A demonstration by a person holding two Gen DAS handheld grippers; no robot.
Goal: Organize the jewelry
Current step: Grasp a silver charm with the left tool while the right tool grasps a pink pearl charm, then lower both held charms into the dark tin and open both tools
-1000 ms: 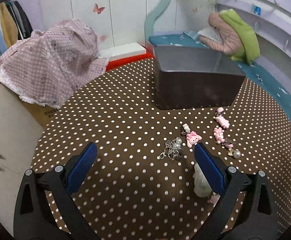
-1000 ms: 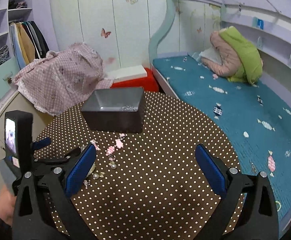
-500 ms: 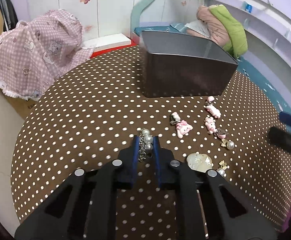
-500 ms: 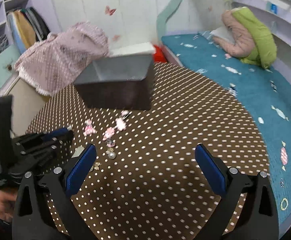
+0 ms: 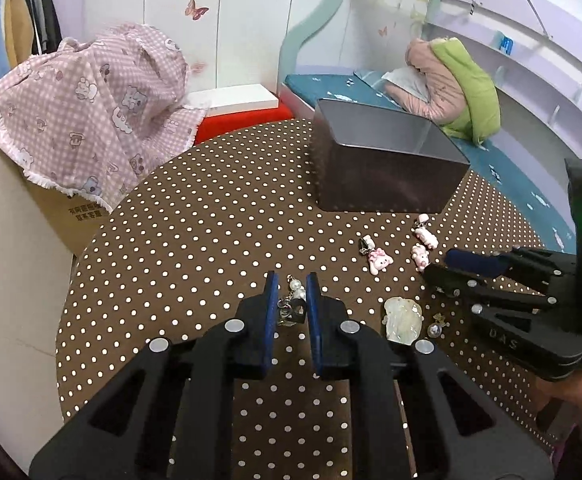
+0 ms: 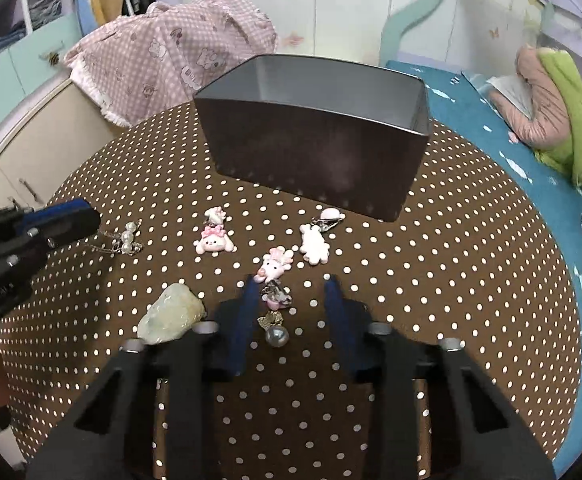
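Here we have both grippers low over the dotted tabletop [image 6: 451, 280]. Nearest, the left gripper [image 5: 291, 292] has its jaws clenched on the pearl chain charm [image 5: 293, 300], which sits pinched between the blue pads. The right gripper [image 6: 291, 300] straddles the pearl drop earring [image 6: 276, 322]; its jaws are closing, the left pad close against the piece and the right pad apart from it, so we cannot yet call it grasped. Just beside lies the pale shell piece [image 6: 171, 314]. Beyond are the pink bunny charms [image 6: 213, 240], loose and apart from each other. Farthest stands the open grey tin [image 6: 315, 160], seemingly empty, though its floor is mostly hidden.

Advice for this step:
- Let the right jaws finish closing before lifting, centred on the metal link, not on the round pearl, which may squirt out.
- Lift the left charm straight up so its trailing chain clears the cloth.
- Carry both over the tin rim before releasing.
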